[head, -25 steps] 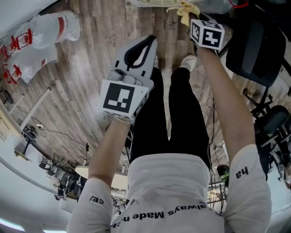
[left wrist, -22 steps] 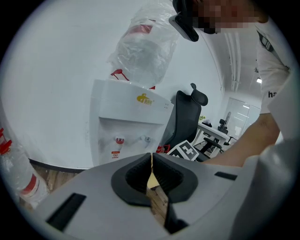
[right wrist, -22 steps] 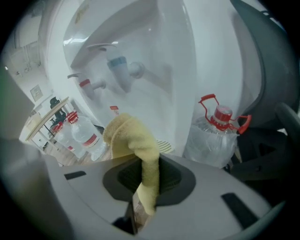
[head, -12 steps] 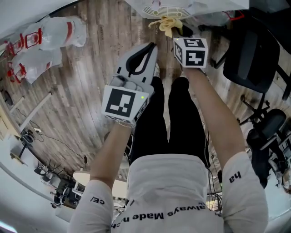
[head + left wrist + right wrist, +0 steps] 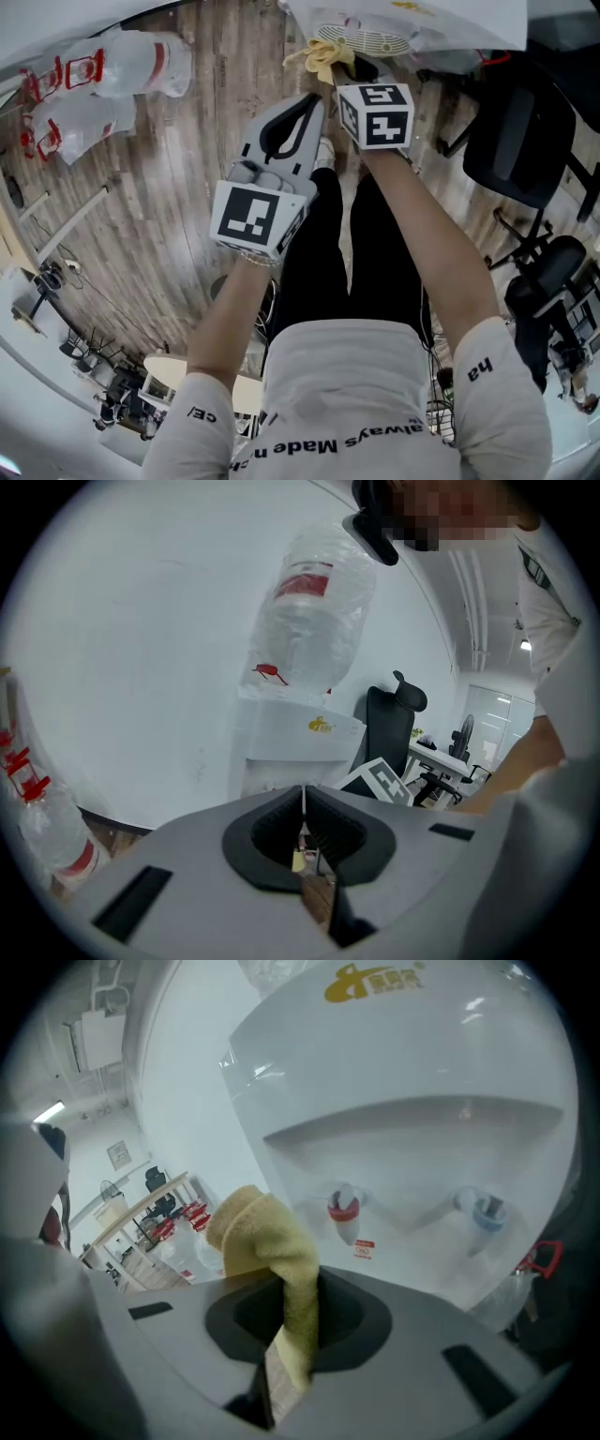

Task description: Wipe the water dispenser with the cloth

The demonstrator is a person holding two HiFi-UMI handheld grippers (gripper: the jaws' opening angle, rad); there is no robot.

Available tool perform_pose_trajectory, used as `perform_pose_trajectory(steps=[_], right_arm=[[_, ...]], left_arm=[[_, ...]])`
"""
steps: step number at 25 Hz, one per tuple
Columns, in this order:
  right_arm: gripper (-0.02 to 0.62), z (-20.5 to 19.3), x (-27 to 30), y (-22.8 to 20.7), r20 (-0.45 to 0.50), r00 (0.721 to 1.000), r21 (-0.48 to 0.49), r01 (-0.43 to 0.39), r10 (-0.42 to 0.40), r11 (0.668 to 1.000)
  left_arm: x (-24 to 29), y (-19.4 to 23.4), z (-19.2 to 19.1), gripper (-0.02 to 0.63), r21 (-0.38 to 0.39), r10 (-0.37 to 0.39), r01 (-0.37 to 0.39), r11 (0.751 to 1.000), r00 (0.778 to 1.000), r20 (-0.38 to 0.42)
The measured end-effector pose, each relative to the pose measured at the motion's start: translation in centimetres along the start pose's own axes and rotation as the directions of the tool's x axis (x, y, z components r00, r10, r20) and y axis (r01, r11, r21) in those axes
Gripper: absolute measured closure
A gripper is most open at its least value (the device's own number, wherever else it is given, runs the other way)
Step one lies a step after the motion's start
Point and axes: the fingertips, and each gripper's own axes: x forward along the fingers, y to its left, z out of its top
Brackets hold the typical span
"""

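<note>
1. Your right gripper [image 5: 298, 1283] pinches the yellow cloth [image 5: 267, 1241] just before the water dispenser [image 5: 412, 1072], near its red tap [image 5: 343, 1211].
2. Your left gripper [image 5: 302, 803] is pressed together on nothing, farther back from the dispenser.
3. A black office chair [image 5: 520, 131] crowds your right; open wooden floor [image 5: 187, 187] lies to your left.

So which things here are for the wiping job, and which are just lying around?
For the job:
cloth, pinched in the right gripper
dispenser

Just lying about:
spare bottles
chair
left gripper, shut on nothing
</note>
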Motion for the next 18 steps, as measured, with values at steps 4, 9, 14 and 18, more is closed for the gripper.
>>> perform_pose_trajectory(steps=[4, 9, 14, 18], right_arm=[[0.535, 1.7, 0.7, 1.4, 0.018, 1.0, 0.01, -0.023, 0.023, 1.0], [0.535, 3.6, 1.4, 3.3, 0.041, 0.998, 0.011, -0.049, 0.049, 0.999], [0.535, 5.2, 2.1, 3.9, 0.053, 0.997, 0.058, -0.054, 0.051, 0.997], [0.535, 5.3, 2.5, 3.8, 0.043, 0.998, 0.105, -0.05, 0.046, 0.993]], left_arm=[[-0.5, 0.8, 0.5, 0.578, -0.002, 0.016, -0.016, 1.0, 1.0, 0.012], [-1.3, 1.9, 0.8, 0.578, -0.014, 0.035, -0.035, 0.999, 0.999, 0.016], [-1.9, 2.9, 0.9, 0.578, -0.014, 0.042, -0.042, 0.999, 0.999, 0.024], [-1.9, 3.3, 1.2, 0.578, -0.018, 0.049, -0.048, 0.999, 0.999, 0.018]])
